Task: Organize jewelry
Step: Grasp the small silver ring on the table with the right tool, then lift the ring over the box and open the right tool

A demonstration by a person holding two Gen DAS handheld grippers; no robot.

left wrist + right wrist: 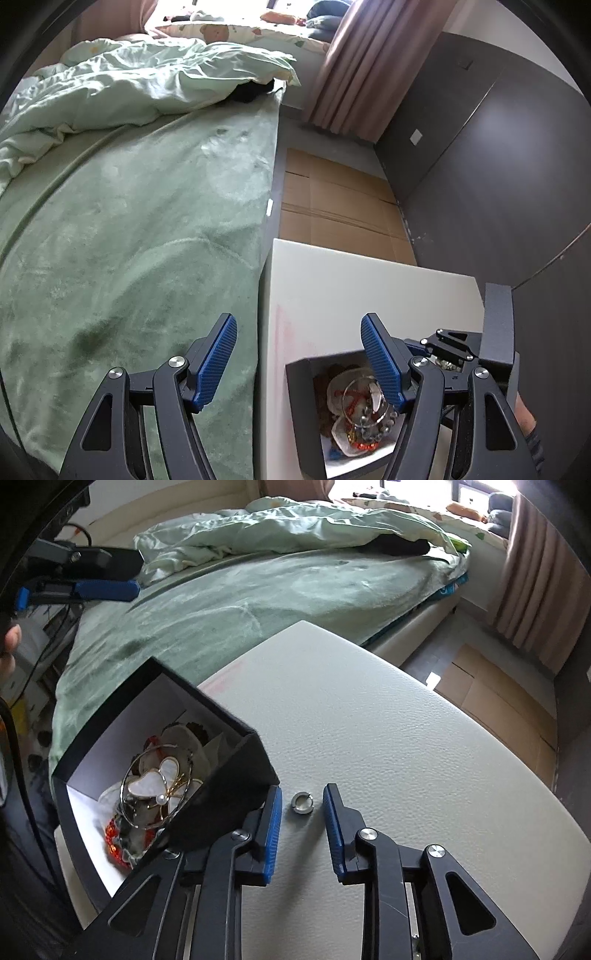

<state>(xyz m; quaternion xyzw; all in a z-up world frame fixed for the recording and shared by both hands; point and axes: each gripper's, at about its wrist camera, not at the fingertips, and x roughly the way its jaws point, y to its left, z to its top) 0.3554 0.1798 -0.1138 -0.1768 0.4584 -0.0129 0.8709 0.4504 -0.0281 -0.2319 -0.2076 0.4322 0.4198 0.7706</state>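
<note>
A black box (225, 771) with a white inside stands on the white table (388, 738) and holds jewelry: a butterfly brooch (155, 781), a silver bangle, red beads. A small silver ring (303, 804) lies on the table right of the box. My right gripper (301, 801) is open, low over the table, with the ring between its blue fingertips. My left gripper (299, 332) is open and empty, held above the box's left side; the box (301, 402) and its jewelry (360, 410) show under its right finger. The right gripper (448, 349) shows there too.
A bed with a green blanket (129, 240) runs along the table's left side, with a crumpled duvet (129, 85) at its far end. Flattened cardboard (332, 210) lies on the floor beyond the table. Dark wardrobe doors (498, 166) stand to the right, pink curtains (362, 62) behind.
</note>
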